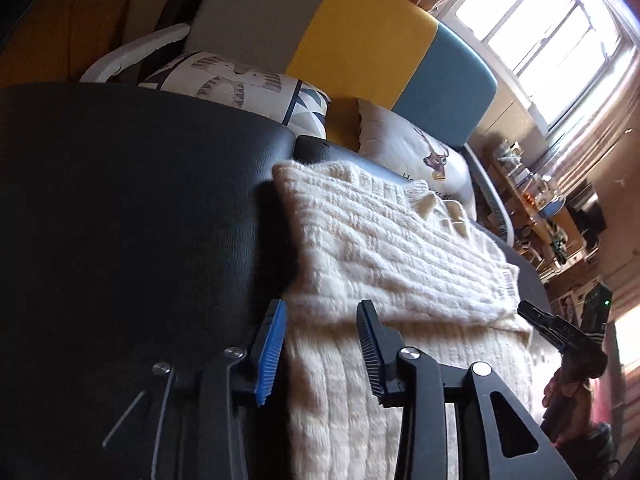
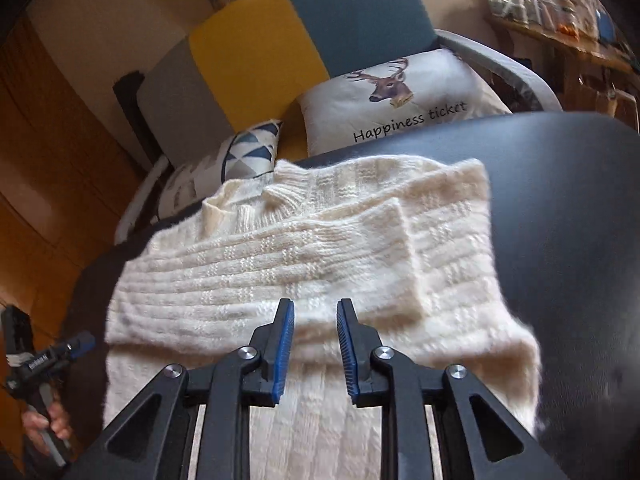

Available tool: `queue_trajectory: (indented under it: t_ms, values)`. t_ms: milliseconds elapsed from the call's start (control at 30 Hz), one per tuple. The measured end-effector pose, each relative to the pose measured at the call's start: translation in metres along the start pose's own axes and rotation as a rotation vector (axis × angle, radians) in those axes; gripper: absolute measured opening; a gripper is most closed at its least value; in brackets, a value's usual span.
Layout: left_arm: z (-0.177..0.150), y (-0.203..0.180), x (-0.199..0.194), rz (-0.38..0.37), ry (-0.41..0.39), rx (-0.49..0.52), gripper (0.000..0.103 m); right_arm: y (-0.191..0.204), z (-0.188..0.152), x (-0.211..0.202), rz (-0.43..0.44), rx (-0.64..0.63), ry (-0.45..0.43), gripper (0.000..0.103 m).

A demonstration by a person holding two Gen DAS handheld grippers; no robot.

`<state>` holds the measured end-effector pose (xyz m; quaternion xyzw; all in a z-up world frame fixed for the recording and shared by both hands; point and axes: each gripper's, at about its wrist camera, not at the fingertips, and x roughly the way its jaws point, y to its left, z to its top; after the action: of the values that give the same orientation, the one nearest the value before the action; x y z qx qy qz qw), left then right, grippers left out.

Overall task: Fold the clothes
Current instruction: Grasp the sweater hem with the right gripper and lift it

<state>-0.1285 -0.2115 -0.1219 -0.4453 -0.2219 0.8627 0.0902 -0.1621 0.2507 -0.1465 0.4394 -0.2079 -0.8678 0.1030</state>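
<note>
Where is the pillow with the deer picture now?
In the right wrist view the deer pillow leans on the teal part of the headboard, behind the black surface with the cream sweater, right of the triangle-patterned pillow.

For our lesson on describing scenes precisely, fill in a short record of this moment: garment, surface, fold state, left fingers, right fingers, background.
garment: cream knit sweater
surface: black padded top
fold state: both sleeves folded across the body, lower part still unfolded
left gripper: fingers apart, nothing between them
right gripper: fingers apart, nothing between them
background: deer cushion, patterned cushion
</note>
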Motion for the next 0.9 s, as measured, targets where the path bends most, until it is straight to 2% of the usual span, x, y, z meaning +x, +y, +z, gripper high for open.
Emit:
queue_trajectory:
  t_ms: [33,133,267,333,367,433,533,667,900]
  values:
    - [-0.012,0.002,-0.007,-0.014,0.003,-0.007,0.042,-0.013,-0.009,-0.015,0.034,0.050,-0.008,0.022]
    - [-0.049,0.007,-0.023,-0.038,0.034,-0.022,0.043,-0.053,-0.043,-0.055,0.046,0.149,0.006,0.022]
    - [-0.094,0.012,-0.035,-0.059,0.085,-0.032,0.043,-0.102,-0.097,-0.098,0.084,0.260,0.069,0.022]
    - [-0.111,0.012,-0.044,-0.075,0.095,-0.022,0.043,-0.123,-0.124,-0.118,0.105,0.317,0.093,0.025]
    - [-0.119,0.011,-0.049,-0.083,0.100,-0.016,0.045,-0.132,-0.136,-0.128,0.118,0.348,0.098,0.028]
    - [-0.129,0.009,-0.054,-0.098,0.107,0.001,0.051,-0.149,-0.162,-0.141,0.177,0.408,0.129,0.028]
    - [-0.143,0.005,-0.059,-0.113,0.120,0.025,0.053,-0.155,-0.188,-0.148,0.258,0.437,0.168,0.027]
    - [-0.159,-0.002,-0.063,-0.119,0.138,0.061,0.062,-0.149,-0.209,-0.143,0.380,0.441,0.240,0.027]
    - [-0.181,-0.011,-0.067,-0.103,0.144,0.115,0.062,-0.115,-0.197,-0.113,0.431,0.350,0.262,0.026]
